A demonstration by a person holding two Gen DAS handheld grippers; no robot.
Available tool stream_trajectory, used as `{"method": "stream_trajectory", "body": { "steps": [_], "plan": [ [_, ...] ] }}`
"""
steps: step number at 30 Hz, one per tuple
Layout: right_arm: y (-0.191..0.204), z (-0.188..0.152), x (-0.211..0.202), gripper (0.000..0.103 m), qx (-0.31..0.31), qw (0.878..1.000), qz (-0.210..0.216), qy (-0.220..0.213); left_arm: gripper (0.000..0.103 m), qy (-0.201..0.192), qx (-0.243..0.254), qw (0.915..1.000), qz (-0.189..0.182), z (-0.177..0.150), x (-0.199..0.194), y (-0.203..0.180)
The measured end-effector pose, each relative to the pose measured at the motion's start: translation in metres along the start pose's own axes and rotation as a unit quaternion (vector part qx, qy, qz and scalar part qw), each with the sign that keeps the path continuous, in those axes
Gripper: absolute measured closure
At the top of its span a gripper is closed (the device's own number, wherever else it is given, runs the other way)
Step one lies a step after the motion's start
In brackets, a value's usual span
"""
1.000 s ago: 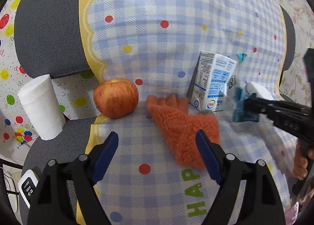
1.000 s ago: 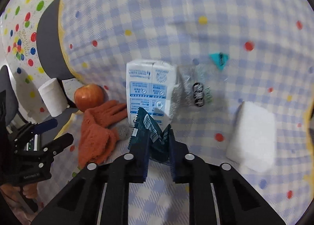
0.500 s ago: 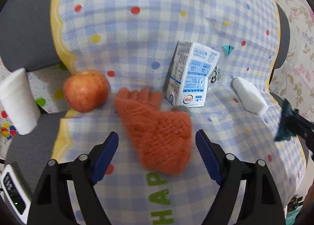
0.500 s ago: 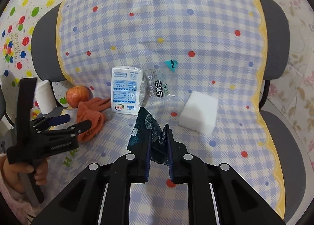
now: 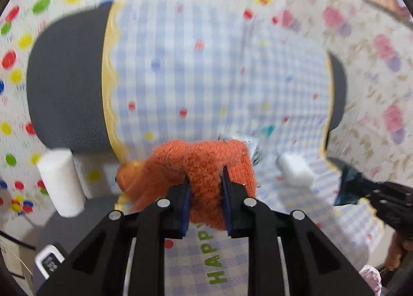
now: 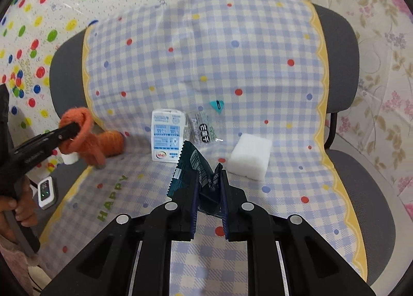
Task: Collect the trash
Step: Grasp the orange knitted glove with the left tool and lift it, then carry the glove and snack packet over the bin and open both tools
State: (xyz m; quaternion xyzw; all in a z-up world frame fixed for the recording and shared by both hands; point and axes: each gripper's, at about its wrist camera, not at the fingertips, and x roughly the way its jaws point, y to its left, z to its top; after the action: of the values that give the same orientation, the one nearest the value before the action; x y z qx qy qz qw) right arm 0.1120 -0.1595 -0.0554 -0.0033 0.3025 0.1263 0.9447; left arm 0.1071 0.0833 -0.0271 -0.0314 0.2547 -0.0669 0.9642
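Your right gripper (image 6: 208, 190) is pinching a dark green wrapper (image 6: 192, 169), and it holds it up above the front of the chair seat (image 6: 356, 180). Your left gripper (image 5: 205, 196) is squeezed on an orange glove (image 5: 206, 167), which hangs off to the left, lifted clear of the checked cloth (image 6: 206, 50).

More trash lies on the cloth. The milk carton (image 6: 167, 138) stands straight ahead of your right gripper and a little to the left, with its long side going up. The clear plastic packet (image 6: 204, 129) lies flat just to the right of the carton, touching it or nearly so. A small teal scrap (image 6: 216, 106) sits a bit farther back.

The white sponge (image 6: 250, 156) is ahead and to the right, near your right gripper. An apple (image 6: 112, 142) rests just behind the hanging glove.

Your right side looks nearer to the carton and the packet than your left side is. But both sides are full now, so I think you need to drop what you hold first. I cannot see a trash bin in either view.
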Motion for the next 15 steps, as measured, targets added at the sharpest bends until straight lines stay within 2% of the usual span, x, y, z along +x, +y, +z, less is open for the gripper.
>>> {"method": "stream_trajectory", "body": {
  "steps": [3,7,15],
  "plan": [
    [0.0,-0.002,-0.015,0.087,0.009,1.0,0.004,-0.013,0.085,-0.014,0.01,0.9994,-0.029,0.004,-0.019,-0.013],
    [-0.001,-0.009,-0.036,0.087,0.013,1.0,-0.002,-0.023,0.085,-0.023,0.04,0.9968,-0.065,-0.002,-0.037,-0.05],
    [-0.025,-0.037,-0.084,0.087,0.044,0.998,-0.038,-0.039,0.085,-0.012,0.089,0.9882,-0.124,-0.027,-0.053,-0.109]
  ]
}}
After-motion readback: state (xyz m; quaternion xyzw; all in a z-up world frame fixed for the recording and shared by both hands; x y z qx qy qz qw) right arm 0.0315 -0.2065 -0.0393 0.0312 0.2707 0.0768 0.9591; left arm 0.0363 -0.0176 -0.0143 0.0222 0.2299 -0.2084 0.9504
